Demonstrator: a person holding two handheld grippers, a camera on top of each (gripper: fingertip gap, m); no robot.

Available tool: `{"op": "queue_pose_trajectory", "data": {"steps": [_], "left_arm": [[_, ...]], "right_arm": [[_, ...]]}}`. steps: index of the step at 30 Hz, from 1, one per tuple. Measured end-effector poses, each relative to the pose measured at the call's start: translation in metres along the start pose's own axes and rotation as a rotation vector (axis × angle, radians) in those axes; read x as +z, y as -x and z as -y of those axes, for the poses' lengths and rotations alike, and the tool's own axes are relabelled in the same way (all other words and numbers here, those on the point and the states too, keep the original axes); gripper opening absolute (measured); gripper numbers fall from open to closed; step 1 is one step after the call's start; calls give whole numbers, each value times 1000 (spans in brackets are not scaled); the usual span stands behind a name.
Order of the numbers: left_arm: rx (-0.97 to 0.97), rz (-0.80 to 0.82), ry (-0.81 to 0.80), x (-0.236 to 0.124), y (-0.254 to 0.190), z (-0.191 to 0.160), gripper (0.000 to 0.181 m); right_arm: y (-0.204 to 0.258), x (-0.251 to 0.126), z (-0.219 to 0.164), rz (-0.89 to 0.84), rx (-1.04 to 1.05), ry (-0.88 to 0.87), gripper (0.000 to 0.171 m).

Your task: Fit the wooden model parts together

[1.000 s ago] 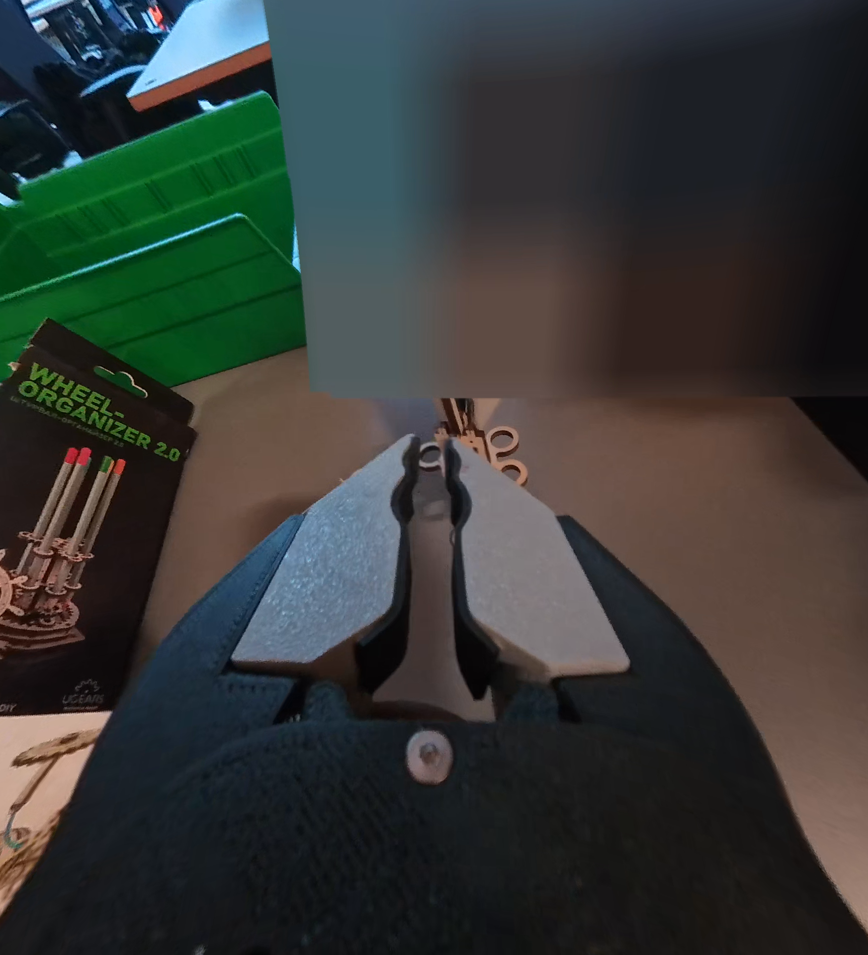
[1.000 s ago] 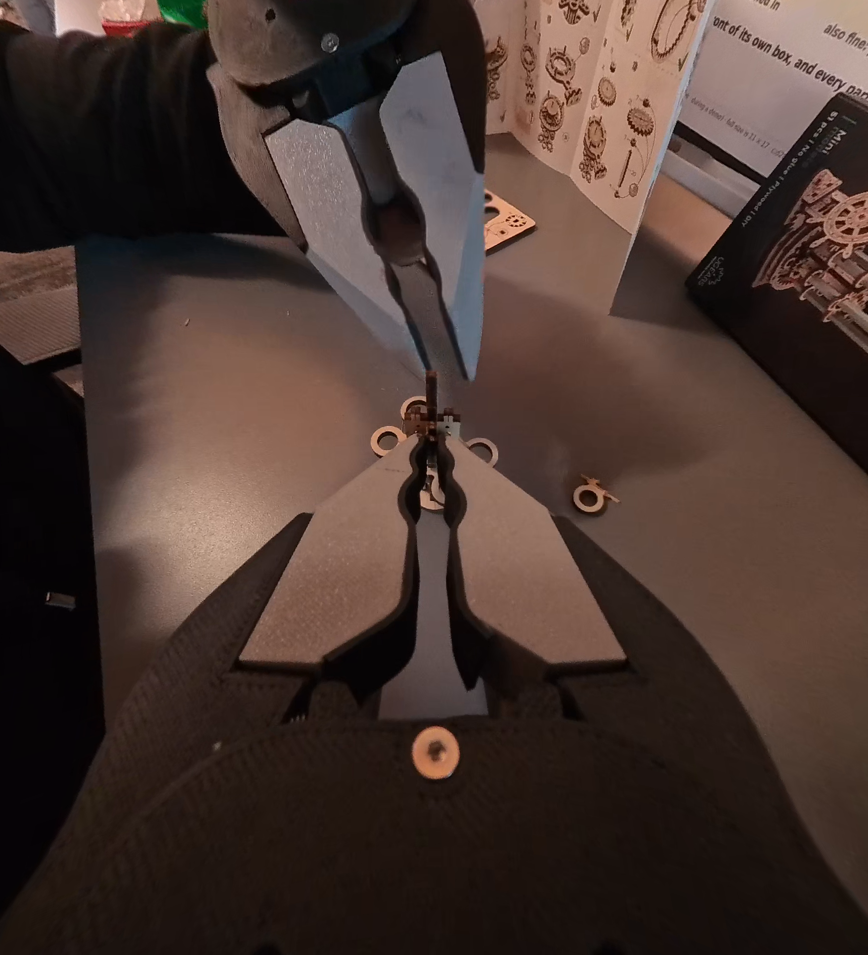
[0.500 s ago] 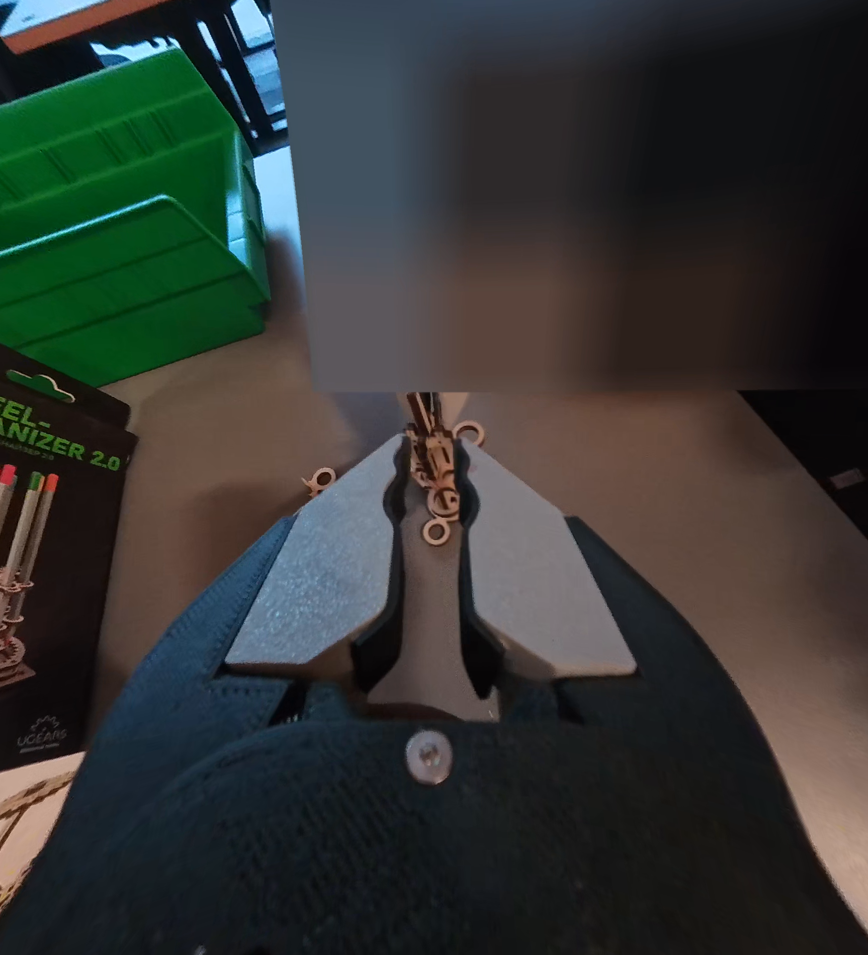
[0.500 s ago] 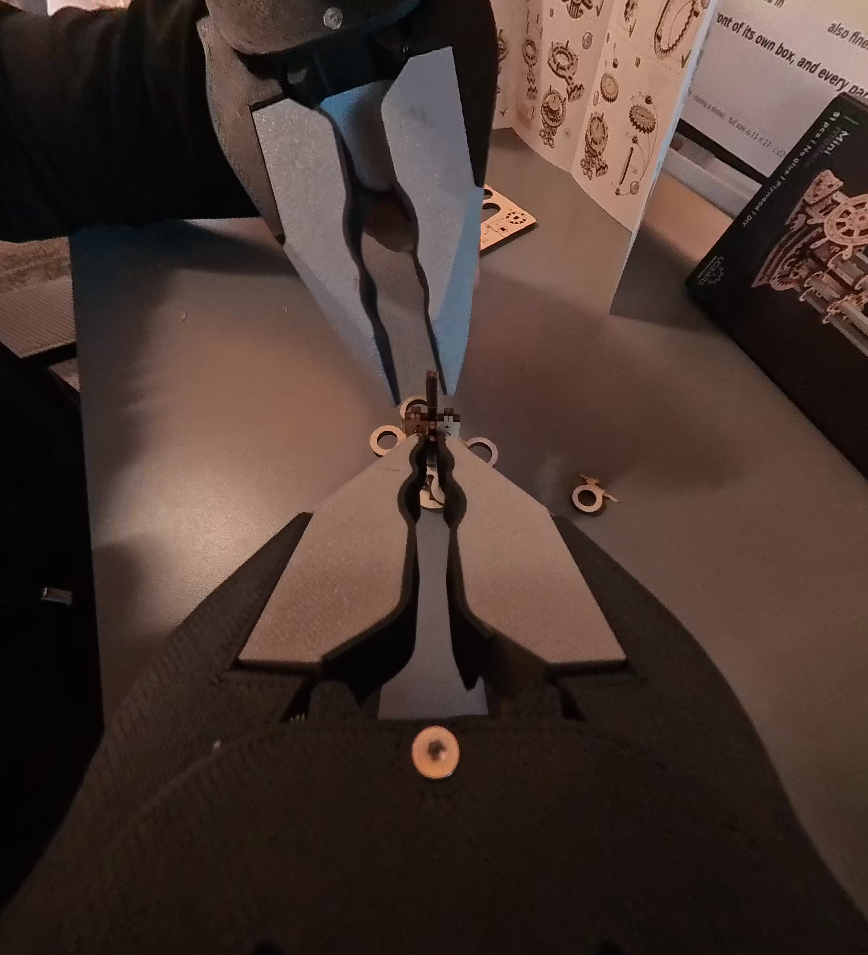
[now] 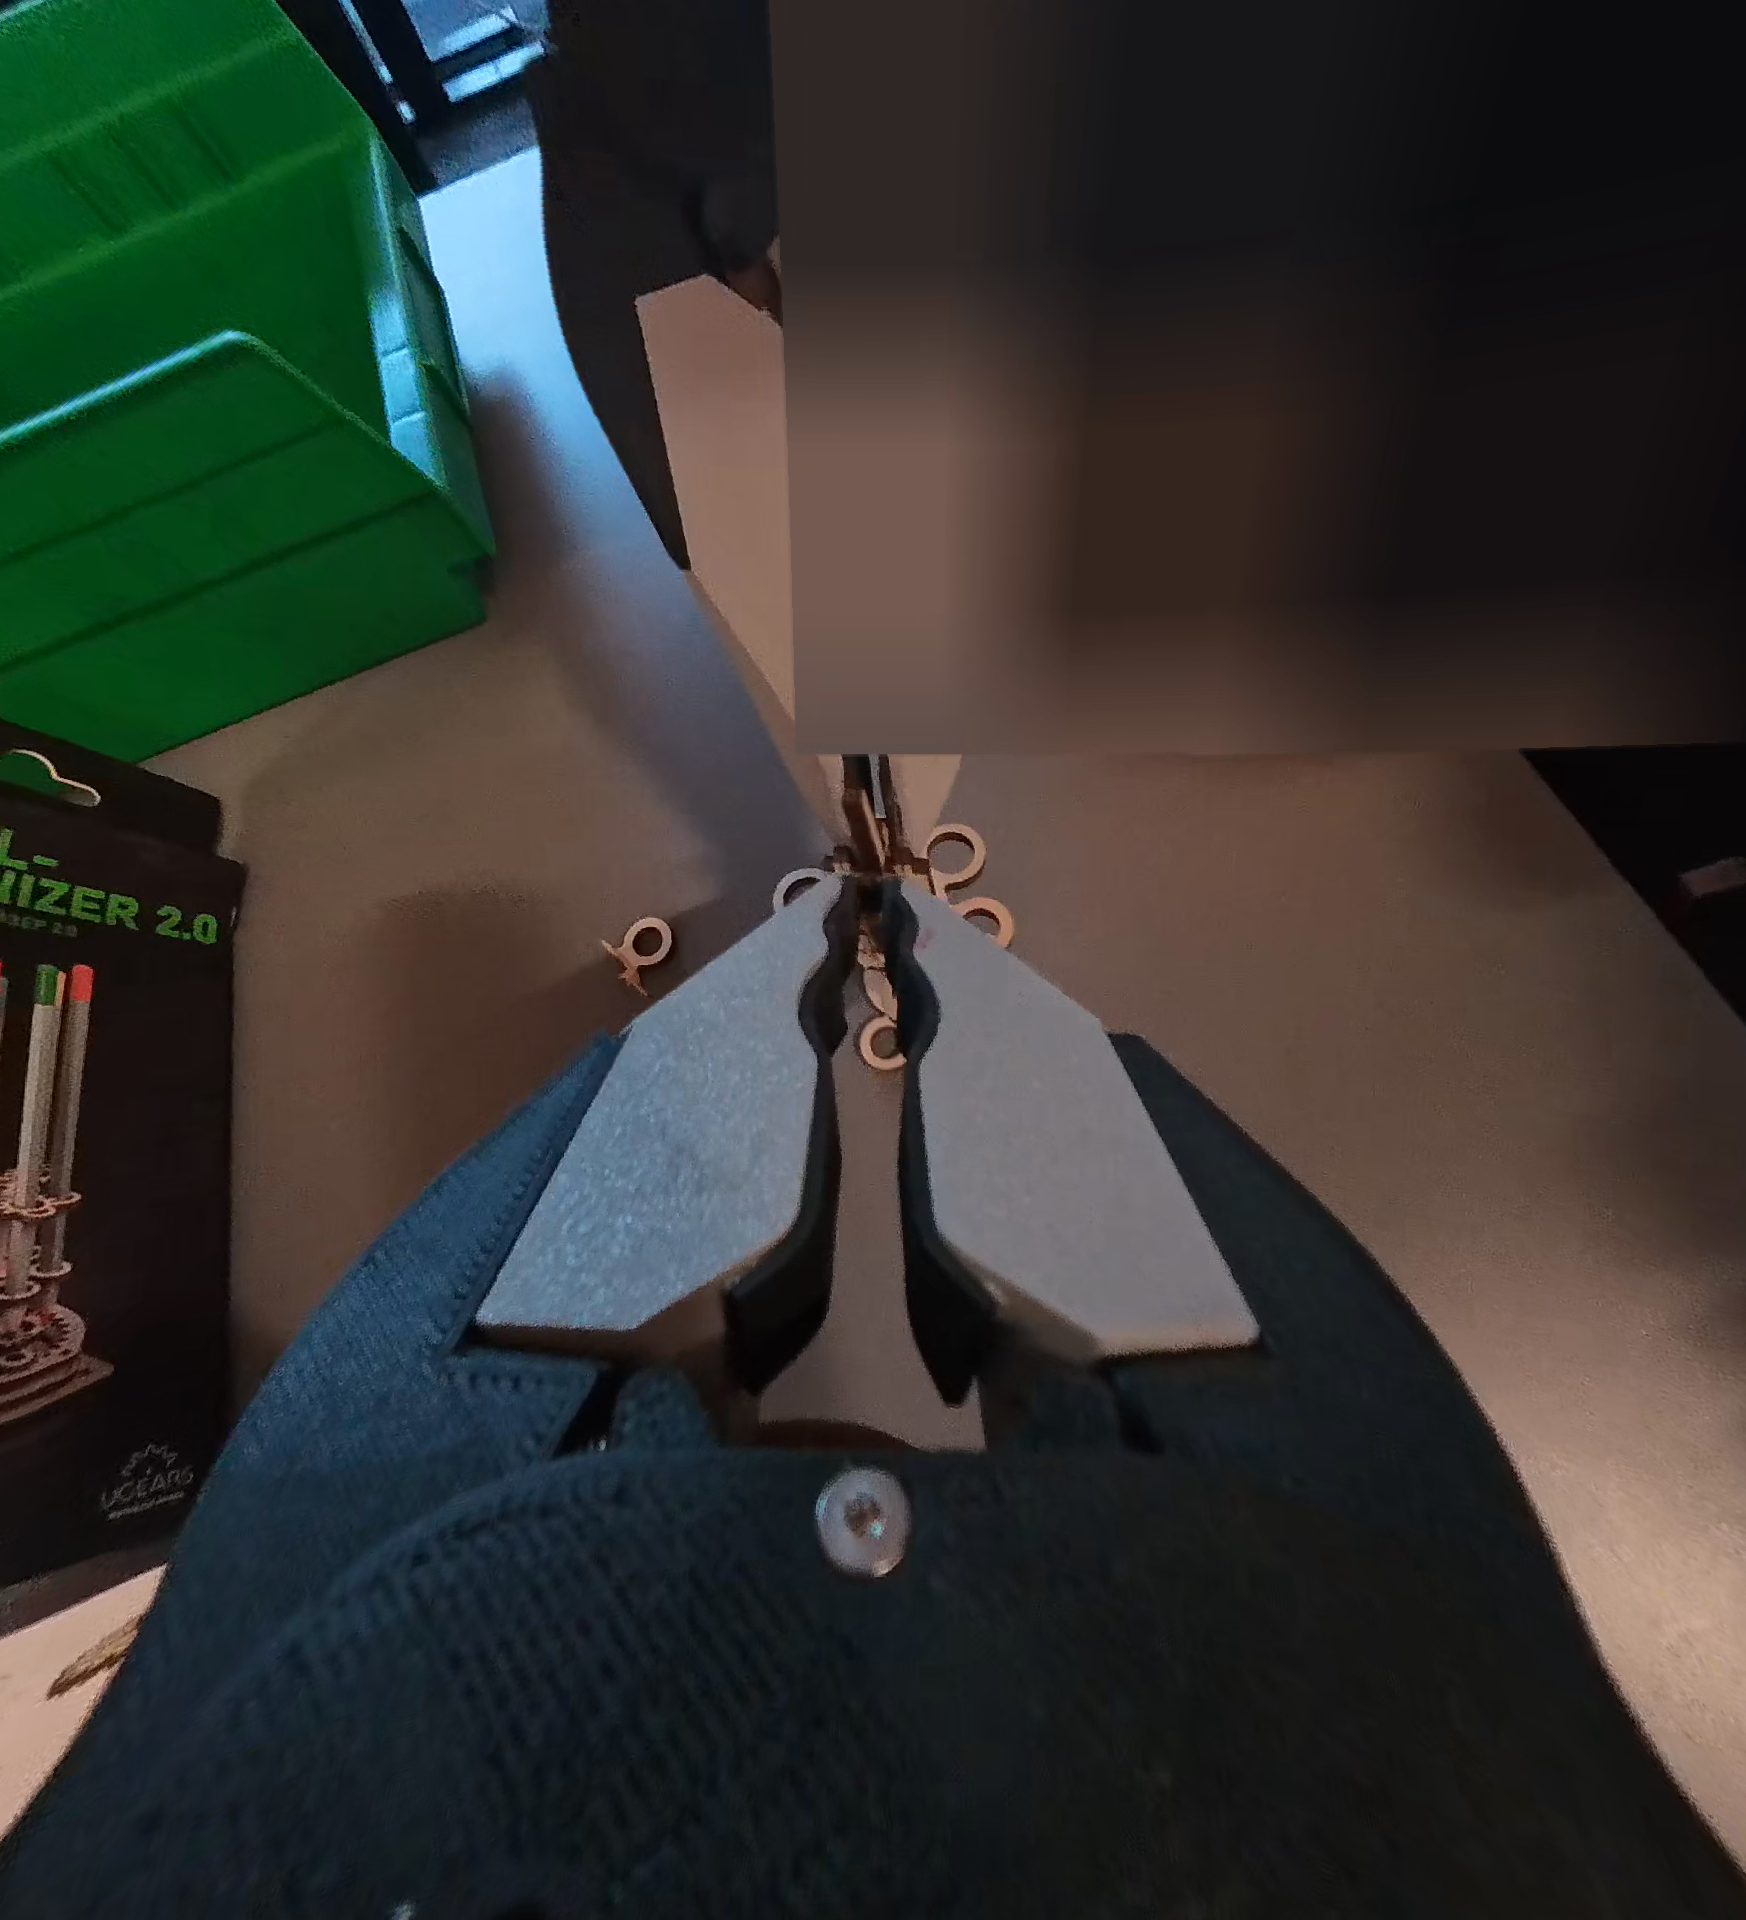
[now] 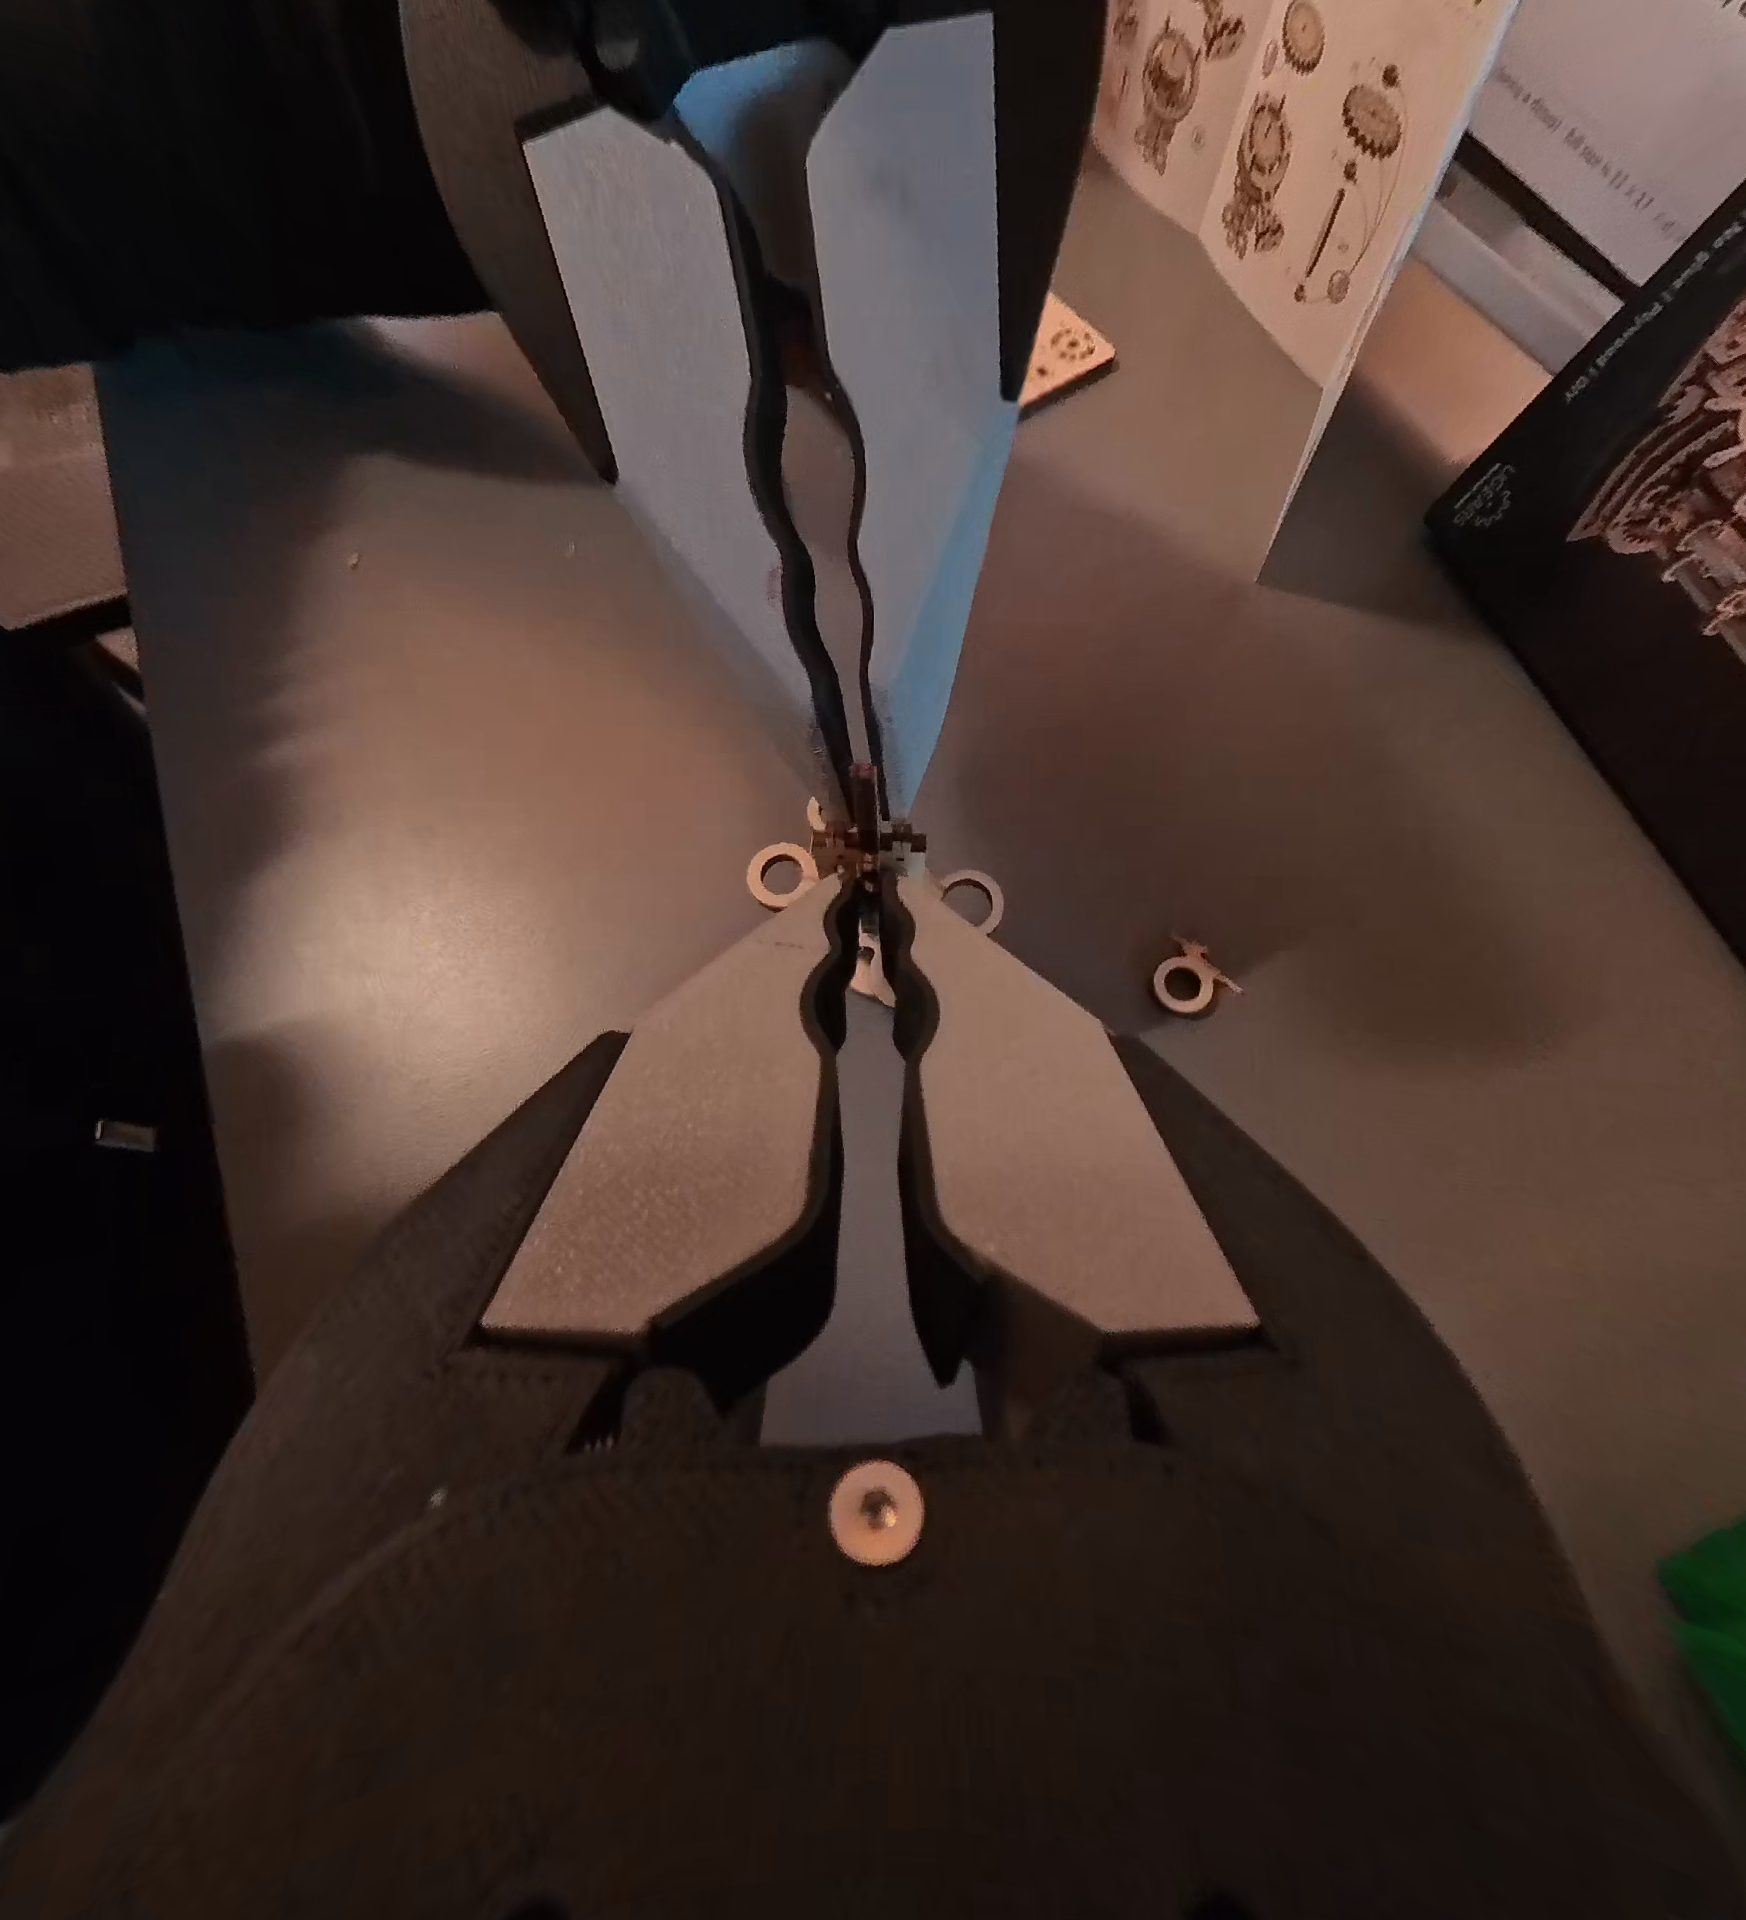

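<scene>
In the middle of the grey bench (image 6: 412, 883), well in from its edges, stands the wooden model piece (image 6: 864, 847): a small pale plywood assembly with a dark upright stem, a notched cross-bar and flat ring-shaped lobes spreading out around its base. The right gripper (image 6: 867, 896) has its claw drawn narrow around the lower part of the piece, its tips pressed against the stem from both sides. The left gripper (image 6: 856, 784) reaches down from the far side, its claw likewise nearly closed, the tips pinching the top of the upright stem. In the left wrist view the same left gripper (image 5: 864, 896) shows its tips tight on the piece (image 5: 867, 852), rings fanning out to either side. A loose ring part (image 6: 1189, 975) with a small tab lies flat just to the side, apart from the assembly. A black product box (image 5: 48, 1143) lies toward one edge, green bins (image 5: 152, 416) beyond it, and a folded instruction sheet (image 6: 1264, 156) stands near the far edge.
</scene>
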State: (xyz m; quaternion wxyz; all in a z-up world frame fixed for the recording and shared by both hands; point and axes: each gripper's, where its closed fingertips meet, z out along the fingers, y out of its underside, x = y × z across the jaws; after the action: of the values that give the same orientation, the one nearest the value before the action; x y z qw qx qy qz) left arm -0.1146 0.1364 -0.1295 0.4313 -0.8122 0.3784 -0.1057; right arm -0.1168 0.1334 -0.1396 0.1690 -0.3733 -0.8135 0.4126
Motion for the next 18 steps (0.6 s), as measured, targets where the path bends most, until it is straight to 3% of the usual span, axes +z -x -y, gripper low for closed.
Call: {"op": "queue_pose_trajectory", "data": {"steps": [10, 18], "left_arm": [[19, 27, 51, 1, 0, 0, 1], [22, 34, -12, -3, 0, -3, 1]], "right_arm": [[0, 0, -4, -25, -35, 253, 0], [0, 3, -2, -8, -59, 369, 0]]}}
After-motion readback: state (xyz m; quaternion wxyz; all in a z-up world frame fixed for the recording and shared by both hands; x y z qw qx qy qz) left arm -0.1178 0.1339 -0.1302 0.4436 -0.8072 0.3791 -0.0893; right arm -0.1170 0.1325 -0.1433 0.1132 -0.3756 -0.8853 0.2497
